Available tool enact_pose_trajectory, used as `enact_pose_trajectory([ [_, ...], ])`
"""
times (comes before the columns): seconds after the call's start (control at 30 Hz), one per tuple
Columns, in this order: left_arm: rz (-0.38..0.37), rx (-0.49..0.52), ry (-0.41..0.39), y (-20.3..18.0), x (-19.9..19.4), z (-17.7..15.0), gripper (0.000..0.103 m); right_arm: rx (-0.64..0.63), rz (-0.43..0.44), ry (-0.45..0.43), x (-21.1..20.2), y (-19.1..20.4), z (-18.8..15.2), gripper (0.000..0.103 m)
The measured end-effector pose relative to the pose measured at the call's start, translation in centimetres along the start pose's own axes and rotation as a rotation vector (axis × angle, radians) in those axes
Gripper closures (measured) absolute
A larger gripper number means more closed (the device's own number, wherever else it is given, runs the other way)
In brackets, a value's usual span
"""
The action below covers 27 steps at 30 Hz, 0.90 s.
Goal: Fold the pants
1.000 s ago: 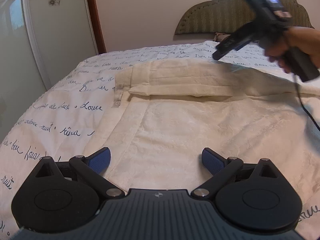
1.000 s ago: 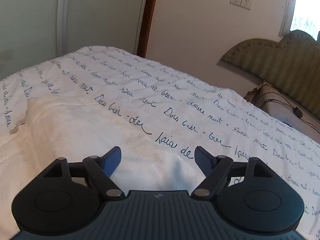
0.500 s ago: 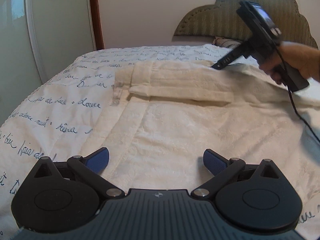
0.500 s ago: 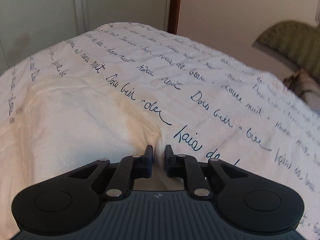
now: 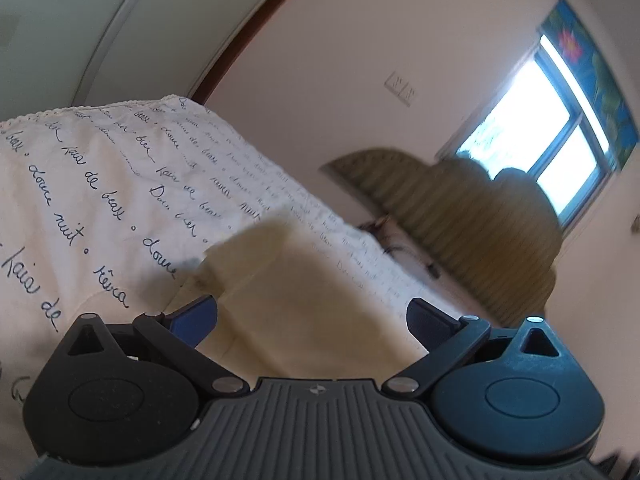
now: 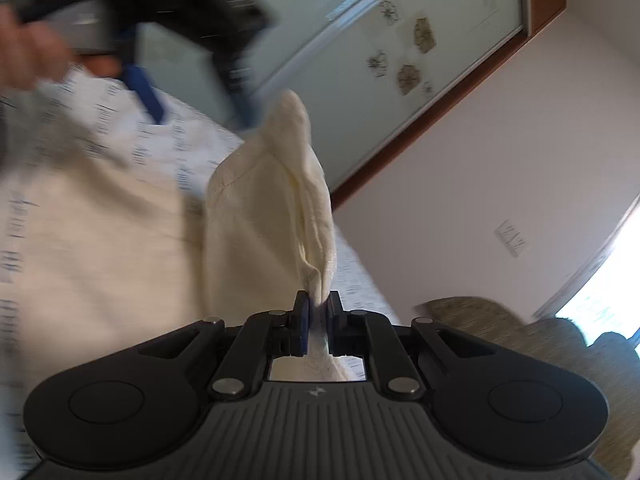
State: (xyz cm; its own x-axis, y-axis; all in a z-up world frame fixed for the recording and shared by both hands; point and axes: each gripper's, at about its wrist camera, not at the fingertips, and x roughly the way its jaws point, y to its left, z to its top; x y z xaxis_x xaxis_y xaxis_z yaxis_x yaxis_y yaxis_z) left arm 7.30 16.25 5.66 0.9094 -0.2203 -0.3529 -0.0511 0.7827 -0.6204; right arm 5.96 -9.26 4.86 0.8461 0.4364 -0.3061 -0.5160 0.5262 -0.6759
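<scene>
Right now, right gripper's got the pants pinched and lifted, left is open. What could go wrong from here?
1. The right gripper holds only a thin bunched edge of the pants; the fabric could slip out mid-fold.
2. The left gripper is open and holds nothing, so the lifted cloth has one anchor and may twist or land crooked on the bedspread.
3. Both views are motion-blurred; a fast swing could bring the two grippers into contact.

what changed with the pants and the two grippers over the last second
The right gripper went from open to shut on the pants and has lifted a bunched fold of cream cloth off the bedspread. Both cameras have swung and tilted. The left gripper stays open, holding nothing, with the pants lying just ahead of it.
</scene>
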Motion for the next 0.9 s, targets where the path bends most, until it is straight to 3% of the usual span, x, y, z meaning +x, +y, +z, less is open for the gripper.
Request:
enact_pose_trajectory([
  [0.1,0.040,-0.039,0.051,0.3,1.3,-0.5,0.002,-0.008,0.035,0.012,-0.9,2.4,-0.5,0.094],
  [0.17,0.092,-0.068,0.153,1.3,3.3,-1.0,0.009,0.037,0.052,0.021,-0.8,3.2,-0.8,0.094],
  [0.27,0.113,-0.193,0.226,3.6,4.8,-1.9,0.043,0.093,0.047,0.022,-0.6,3.4,-1.1,0.094],
  [0.33,0.128,-0.200,0.239,4.3,5.1,-2.1,0.093,0.105,0.057,0.033,-0.7,3.7,-1.1,0.094],
  [0.37,0.123,-0.200,0.242,4.6,5.2,-1.9,0.097,0.102,0.067,0.038,-0.8,4.1,-1.2,0.094],
  [0.5,0.165,-0.066,0.147,3.6,3.9,-1.5,0.098,0.108,0.114,0.041,-1.5,4.8,-0.9,0.094],
  [0.6,0.202,0.036,0.156,2.8,3.9,-1.8,0.098,0.099,0.143,0.066,-1.5,5.8,-0.9,0.093],
  [0.7,0.235,0.123,0.168,2.6,3.6,-2.6,0.098,-0.041,0.047,0.087,-2.9,6.4,-2.3,0.075],
  [0.77,0.252,0.182,0.166,2.4,3.3,-3.1,0.097,-0.070,0.017,0.146,-4.0,4.5,-3.9,0.053],
  [0.83,0.262,0.219,0.169,2.4,3.2,-3.4,0.097,-0.132,-0.012,0.236,-4.3,2.1,-6.0,0.047],
  [0.9,0.288,0.250,0.151,2.2,3.1,-3.6,0.097,-0.254,-0.035,0.363,-3.6,-0.1,-8.5,0.047],
])
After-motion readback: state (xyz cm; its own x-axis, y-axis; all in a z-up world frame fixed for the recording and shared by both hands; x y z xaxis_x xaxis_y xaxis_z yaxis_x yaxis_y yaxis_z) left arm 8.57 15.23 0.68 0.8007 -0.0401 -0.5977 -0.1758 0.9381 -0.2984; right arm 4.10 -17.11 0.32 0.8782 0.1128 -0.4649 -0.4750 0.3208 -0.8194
